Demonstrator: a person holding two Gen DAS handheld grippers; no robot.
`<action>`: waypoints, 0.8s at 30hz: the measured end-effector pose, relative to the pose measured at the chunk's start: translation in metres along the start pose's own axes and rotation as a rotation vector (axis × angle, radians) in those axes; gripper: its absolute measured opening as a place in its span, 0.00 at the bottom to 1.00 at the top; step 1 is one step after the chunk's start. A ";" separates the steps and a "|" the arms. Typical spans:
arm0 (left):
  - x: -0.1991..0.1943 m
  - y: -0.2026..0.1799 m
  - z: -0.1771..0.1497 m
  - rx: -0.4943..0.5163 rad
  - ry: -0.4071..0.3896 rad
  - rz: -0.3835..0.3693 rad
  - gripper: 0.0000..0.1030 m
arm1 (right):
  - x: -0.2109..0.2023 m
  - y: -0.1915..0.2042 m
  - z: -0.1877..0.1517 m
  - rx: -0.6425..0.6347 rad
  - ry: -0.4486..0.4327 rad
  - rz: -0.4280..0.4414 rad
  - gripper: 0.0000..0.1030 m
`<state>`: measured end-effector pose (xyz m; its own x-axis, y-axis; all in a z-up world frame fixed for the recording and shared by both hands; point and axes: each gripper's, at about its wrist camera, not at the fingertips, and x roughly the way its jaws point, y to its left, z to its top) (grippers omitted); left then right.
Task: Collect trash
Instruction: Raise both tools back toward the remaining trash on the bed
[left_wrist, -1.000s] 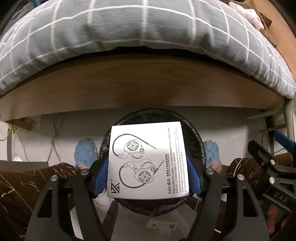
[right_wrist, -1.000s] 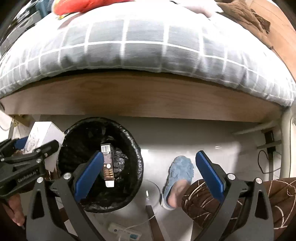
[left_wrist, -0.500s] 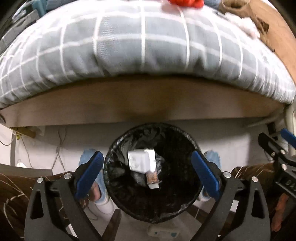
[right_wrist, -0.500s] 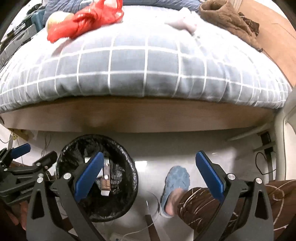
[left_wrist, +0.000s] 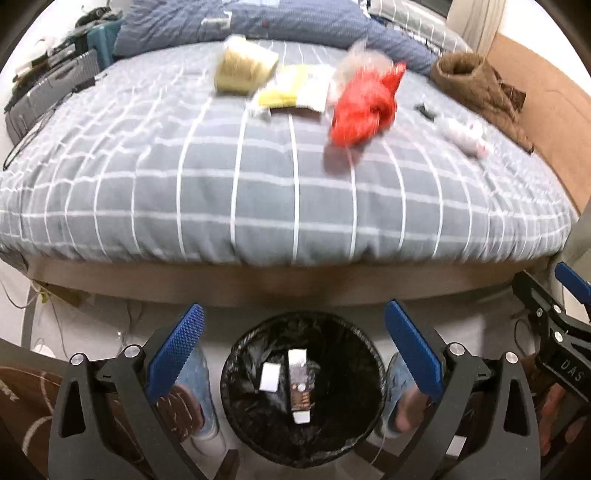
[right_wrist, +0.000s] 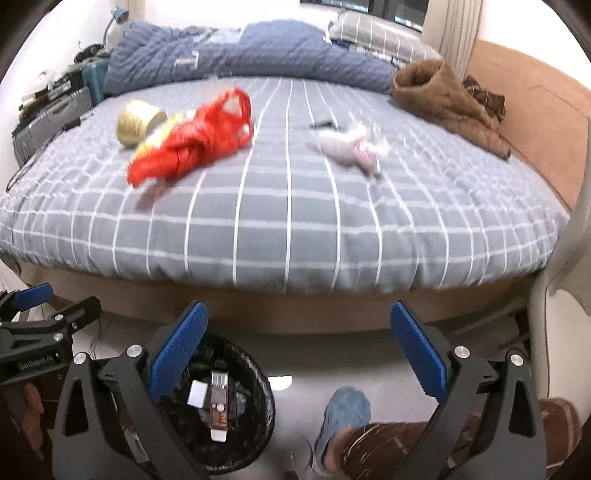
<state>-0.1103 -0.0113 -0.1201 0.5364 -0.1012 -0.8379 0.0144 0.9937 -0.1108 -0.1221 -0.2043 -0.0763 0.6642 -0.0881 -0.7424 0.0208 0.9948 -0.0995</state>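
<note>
Trash sits in two places right now: some in the black-lined bin (left_wrist: 303, 391) on the floor, some up on the bed (left_wrist: 280, 184). Down in the bin lie a white box (left_wrist: 269, 376) and a long brown-and-white packet (left_wrist: 300, 391), side by side. The left gripper (left_wrist: 293, 354) hangs above the bin, its jaws opening to nearly full spread, nothing between the blue pads. The right gripper (right_wrist: 299, 354) is wide apart too and empty, with the bin low on its left and a blue slipper (right_wrist: 347, 413) on a foot below it. On the grey checked bedcover rest a red plastic bag (right_wrist: 192, 140), a yellowish roll (right_wrist: 136, 122) just beside it, and a pale crumpled wrapper (right_wrist: 351, 147) well apart to the right. A brown garment (right_wrist: 447, 99) lies near the headboard side. Motion blur softens everything on the bed.
</note>
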 end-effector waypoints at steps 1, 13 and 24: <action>-0.006 -0.001 0.005 -0.002 -0.020 0.001 0.94 | -0.002 -0.002 0.004 0.001 -0.016 -0.003 0.93; -0.022 -0.025 0.053 0.034 -0.131 -0.020 0.94 | -0.012 -0.027 0.045 0.027 -0.145 -0.046 0.93; -0.010 -0.033 0.096 0.035 -0.162 -0.033 0.94 | 0.019 -0.054 0.085 0.082 -0.143 -0.052 0.93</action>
<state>-0.0350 -0.0384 -0.0568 0.6643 -0.1273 -0.7366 0.0620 0.9914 -0.1154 -0.0468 -0.2551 -0.0289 0.7600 -0.1374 -0.6352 0.1148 0.9904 -0.0768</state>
